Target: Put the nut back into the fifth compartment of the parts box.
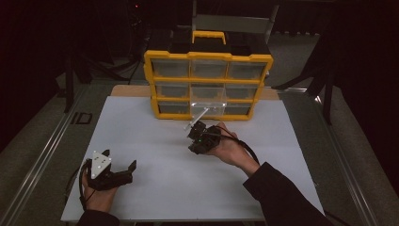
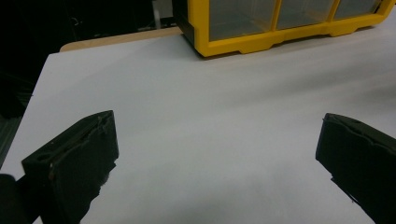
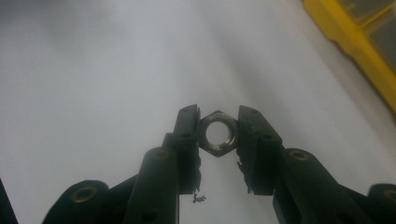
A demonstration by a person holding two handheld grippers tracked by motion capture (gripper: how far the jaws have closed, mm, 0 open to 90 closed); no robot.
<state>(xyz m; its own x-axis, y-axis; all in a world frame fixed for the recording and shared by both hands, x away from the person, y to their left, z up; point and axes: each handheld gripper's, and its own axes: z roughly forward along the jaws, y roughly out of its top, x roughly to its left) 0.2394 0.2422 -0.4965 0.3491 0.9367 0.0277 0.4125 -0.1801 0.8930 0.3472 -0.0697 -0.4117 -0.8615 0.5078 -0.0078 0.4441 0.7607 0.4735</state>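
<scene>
A steel hex nut [image 3: 217,150] stands on edge between the pads of my right gripper [image 3: 217,112], its hole facing the camera. The jaws are shut on its flat sides, and it hangs above the white table top [image 3: 93,84]. In the high view my right gripper [image 1: 194,129] is held up in front of the yellow drawer organizer [image 1: 208,56], near its bottom row. My left gripper [image 1: 120,159] rests at the table's front left. Its jaws [image 2: 218,119] stand wide open with only bare table between them.
The organizer holds rows of clear drawers, and a bottom middle drawer [image 1: 207,107] looks pulled out. Its yellow frame [image 2: 243,44] also shows in the left gripper view and at the upper right [image 3: 355,46] of the right gripper view. Dark surroundings and metal rails border the white board [image 1: 155,141].
</scene>
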